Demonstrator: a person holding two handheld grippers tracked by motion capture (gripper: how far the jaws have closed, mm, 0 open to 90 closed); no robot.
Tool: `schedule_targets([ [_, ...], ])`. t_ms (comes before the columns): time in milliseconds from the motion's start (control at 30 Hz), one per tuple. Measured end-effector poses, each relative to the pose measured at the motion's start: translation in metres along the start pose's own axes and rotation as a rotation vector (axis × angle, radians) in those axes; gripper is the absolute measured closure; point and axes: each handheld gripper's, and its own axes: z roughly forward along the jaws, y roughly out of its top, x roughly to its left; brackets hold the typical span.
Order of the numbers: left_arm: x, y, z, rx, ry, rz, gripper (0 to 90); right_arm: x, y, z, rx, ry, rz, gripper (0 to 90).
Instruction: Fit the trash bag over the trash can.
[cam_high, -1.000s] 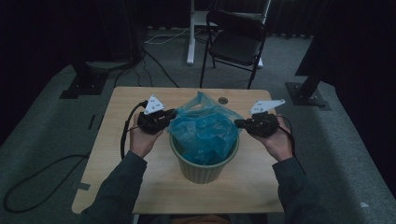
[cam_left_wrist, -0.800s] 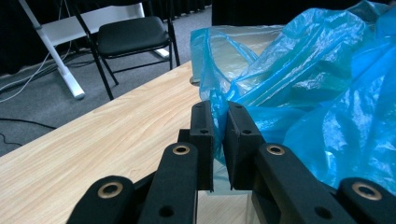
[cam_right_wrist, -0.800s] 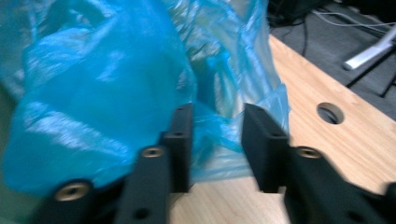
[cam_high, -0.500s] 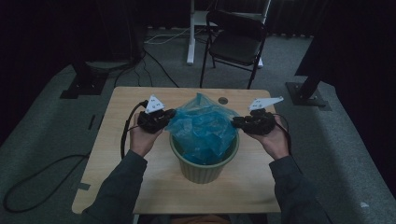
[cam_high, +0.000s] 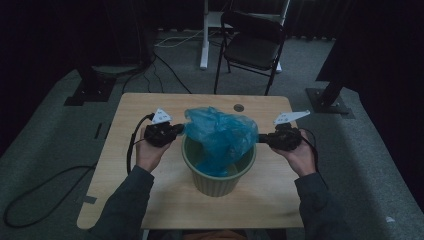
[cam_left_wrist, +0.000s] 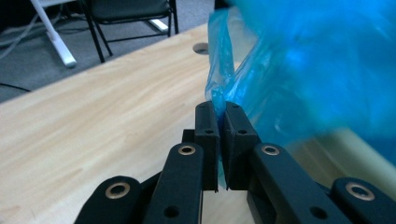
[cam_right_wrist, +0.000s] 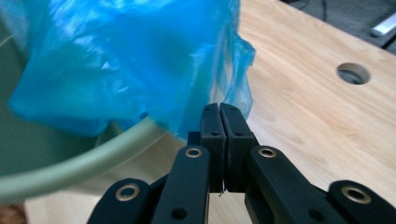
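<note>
A blue plastic bag (cam_high: 220, 132) sits in a pale green bin (cam_high: 216, 181) at the middle of the wooden table (cam_high: 125, 195). My left gripper (cam_high: 181, 129) is at the bag's left edge. Its jaws have just closed tighter and pinch a fold of the blue film (cam_left_wrist: 224, 88), as the left gripper (cam_left_wrist: 219, 107) view shows. My right gripper (cam_high: 260, 138) is at the bag's right edge. Its jaws have just closed again and are shut on the bag's rim (cam_right_wrist: 233, 88) in the right gripper (cam_right_wrist: 219, 106) view, above the bin's rim (cam_right_wrist: 70, 170).
A round hole (cam_high: 239, 107) is in the table near its far edge. A black folding chair (cam_high: 252, 47) and a white stand's leg (cam_high: 204, 35) are on the floor beyond the table. Cables (cam_high: 35, 200) trail over the floor at the left.
Both hands have sunk a little with the bag's edges, toward the bin's rim. The bag sits lower over the bin than before.
</note>
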Motion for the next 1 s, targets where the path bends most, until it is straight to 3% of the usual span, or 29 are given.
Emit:
schedule_targets([
  [267, -0.005, -0.019, -0.018, -0.024, -0.066, -0.024, 83.3, 0.01, -0.011, -0.008, 0.013, 0.056, -0.037, 89.2],
  [467, -0.015, -0.022, -0.03, -0.048, -0.11, 0.011, 80.0, 0.018, -0.019, -0.01, 0.036, 0.12, -0.062, 86.7],
  [533, -0.021, -0.022, -0.033, -0.039, -0.1, 0.036, 80.2, 0.021, -0.019, -0.009, 0.039, 0.133, -0.069, 86.5],
  [733, -0.026, -0.025, -0.035, -0.026, -0.109, 0.05, 80.3, 0.025, -0.02, -0.008, 0.054, 0.16, -0.089, 85.0],
  [1000, -0.027, -0.018, -0.025, -0.008, -0.076, 0.05, 81.6, 0.022, -0.013, -0.002, 0.065, 0.124, -0.085, 86.3],
])
